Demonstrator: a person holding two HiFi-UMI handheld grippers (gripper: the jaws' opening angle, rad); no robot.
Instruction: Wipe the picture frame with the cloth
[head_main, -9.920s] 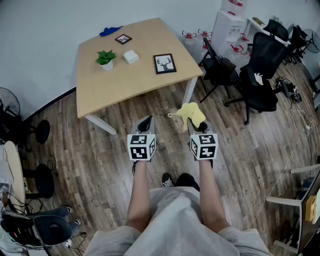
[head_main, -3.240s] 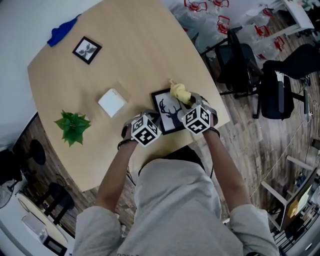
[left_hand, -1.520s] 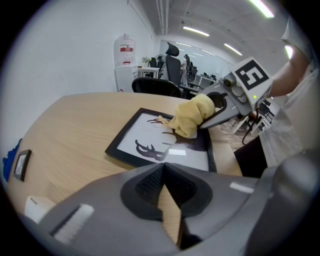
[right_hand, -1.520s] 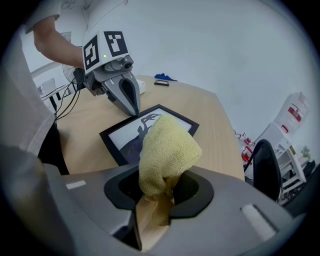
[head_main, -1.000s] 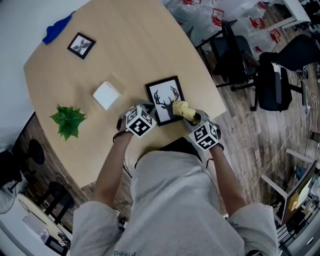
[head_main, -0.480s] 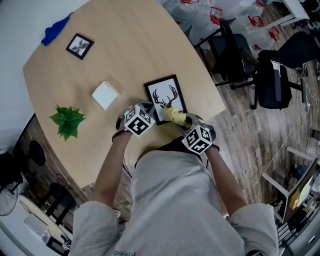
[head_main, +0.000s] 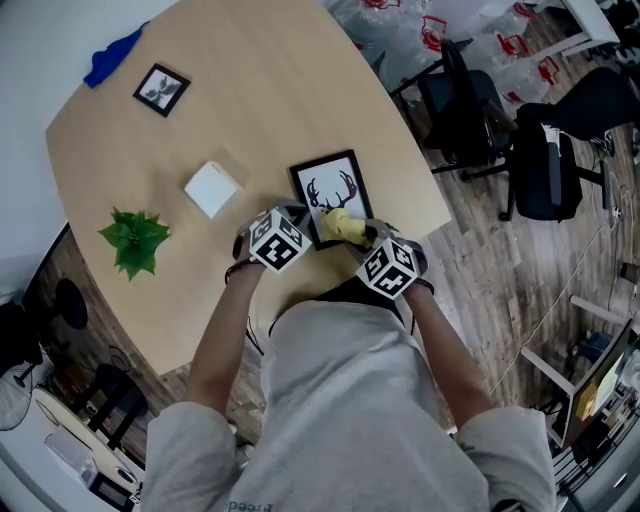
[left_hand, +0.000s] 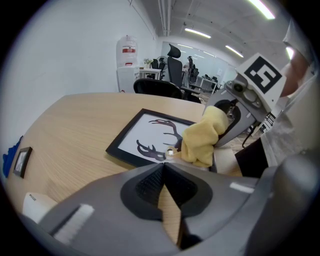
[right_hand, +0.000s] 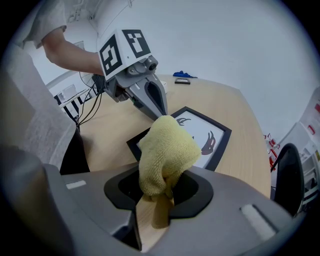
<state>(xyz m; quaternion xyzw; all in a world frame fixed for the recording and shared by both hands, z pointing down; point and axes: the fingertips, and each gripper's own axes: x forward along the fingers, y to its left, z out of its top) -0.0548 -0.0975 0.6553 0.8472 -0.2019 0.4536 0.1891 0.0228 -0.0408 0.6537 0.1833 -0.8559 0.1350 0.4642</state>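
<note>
Frame (head_main: 332, 193) lay flat on the table (head_main: 250, 100), near the person's edge; black border, white sheet with an antler print.

Left gripper (left_hand: 162, 169): jaws pressed together, nothing between them. Its tips sat at the frame's near-left corner, just beside the cloth. Whether they touched the border, could not tell.

Right gripper (right_hand: 157, 194): jaws clamped on the yellow cloth (right_hand: 167, 147), which bulged out ahead of them in a rounded wad. The wad rested over the frame's near end, covering the lower part of the print. The two grippers came in at the frame's near end, left one on the frame's left and right one on its right, tips close together.

Left of the frame: a white box (head_main: 213, 189), apart from it. Farther left: a small green plant (head_main: 135, 240). Well beyond the frame, far-left: a small frame (head_main: 162, 88) and a blue rag (head_main: 112, 58) at the table's far edge.

Right of the frame, off the table: black office chairs (head_main: 470, 100) on the wood floor.
</note>
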